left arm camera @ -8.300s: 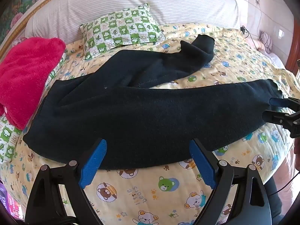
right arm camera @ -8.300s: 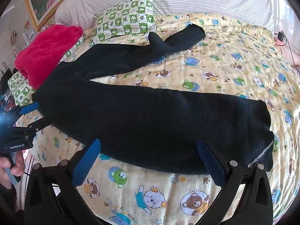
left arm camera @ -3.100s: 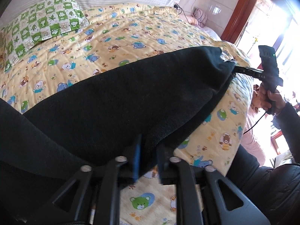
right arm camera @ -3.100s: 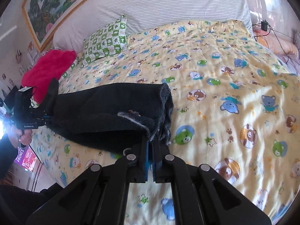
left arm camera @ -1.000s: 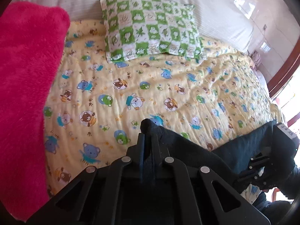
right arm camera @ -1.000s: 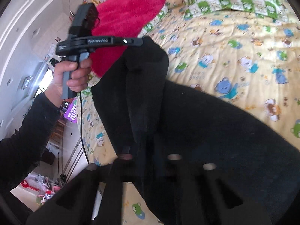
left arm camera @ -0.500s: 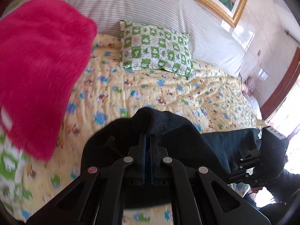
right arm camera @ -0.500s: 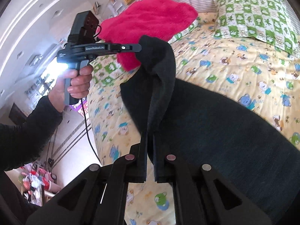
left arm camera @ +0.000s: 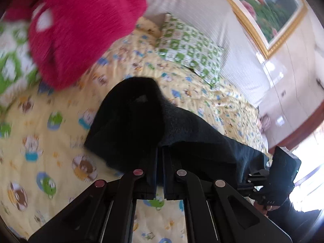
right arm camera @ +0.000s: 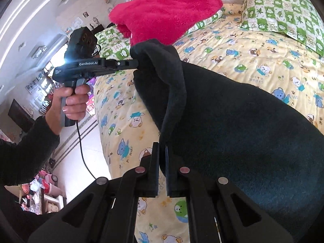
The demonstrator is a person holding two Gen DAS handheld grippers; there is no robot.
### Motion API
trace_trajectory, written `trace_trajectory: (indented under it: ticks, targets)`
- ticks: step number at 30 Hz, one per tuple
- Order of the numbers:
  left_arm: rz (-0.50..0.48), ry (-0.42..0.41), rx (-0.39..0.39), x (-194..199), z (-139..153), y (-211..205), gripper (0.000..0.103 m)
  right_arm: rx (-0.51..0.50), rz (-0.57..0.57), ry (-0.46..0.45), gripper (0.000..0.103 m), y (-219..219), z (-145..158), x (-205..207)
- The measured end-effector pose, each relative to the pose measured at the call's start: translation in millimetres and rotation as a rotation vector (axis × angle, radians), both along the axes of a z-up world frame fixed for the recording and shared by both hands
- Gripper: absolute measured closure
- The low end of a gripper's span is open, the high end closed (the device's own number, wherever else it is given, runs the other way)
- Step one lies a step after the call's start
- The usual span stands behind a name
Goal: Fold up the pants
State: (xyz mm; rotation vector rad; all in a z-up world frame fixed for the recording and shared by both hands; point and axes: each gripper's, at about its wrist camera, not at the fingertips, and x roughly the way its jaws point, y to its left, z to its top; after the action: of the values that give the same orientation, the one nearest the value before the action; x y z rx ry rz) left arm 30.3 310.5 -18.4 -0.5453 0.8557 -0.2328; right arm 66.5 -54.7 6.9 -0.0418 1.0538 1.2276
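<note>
The black pants (right arm camera: 243, 125) lie folded lengthwise on the yellow bear-print bed. My left gripper (left arm camera: 160, 151) is shut on one end of the cloth; it also shows in the right wrist view (right arm camera: 135, 63), holding that end lifted above the sheet. My right gripper (right arm camera: 161, 149) is shut on the same raised edge a little lower; it also shows in the left wrist view (left arm camera: 251, 179). The cloth (left arm camera: 133, 121) hangs in a fold between the two grippers.
A pink fluffy blanket (right arm camera: 166, 10) lies at the bed's head-left, close behind the lifted end. A green checked pillow (right arm camera: 283, 14) lies against the striped headboard. The bed sheet (right arm camera: 243, 46) stretches beyond the pants. The floor (right arm camera: 75, 151) lies left of the bed edge.
Both grippers have carried the held end of the pants further along the bed toward the pink blanket. The left wrist view is blurred with motion. Both stay shut on the cloth.
</note>
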Motion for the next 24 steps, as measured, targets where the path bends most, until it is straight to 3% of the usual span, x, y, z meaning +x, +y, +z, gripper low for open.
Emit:
trace_trajectory:
  ticks: [5, 9, 12, 15, 16, 21, 24]
  targets:
    - [0.111, 0.029, -0.056, -9, -15, 22, 0.103, -0.017, 0.021, 0.002, 0.092, 1, -2, -3]
    - [0.181, 0.013, -0.088, -25, -11, 32, 0.101, 0.036, 0.017, 0.041, 0.057, -6, 4, -1]
    - [0.218, -0.033, -0.107, -41, 2, 30, 0.089, 0.085, -0.003, 0.039, 0.055, -9, 16, 7]
    - [0.248, -0.059, -0.129, -52, 12, 23, 0.062, 0.11, -0.047, 0.03, 0.055, -9, 24, 21]
    - [0.259, -0.062, -0.132, -54, 14, 19, 0.058, 0.112, -0.07, 0.022, 0.055, -9, 27, 27]
    - [0.298, -0.027, -0.137, -52, 13, 2, 0.045, 0.067, -0.189, -0.013, 0.055, -3, 27, 60]
    - [0.336, 0.059, -0.075, -40, -1, 0, 0.044, 0.005, -0.262, -0.031, 0.055, 0, 23, 80]
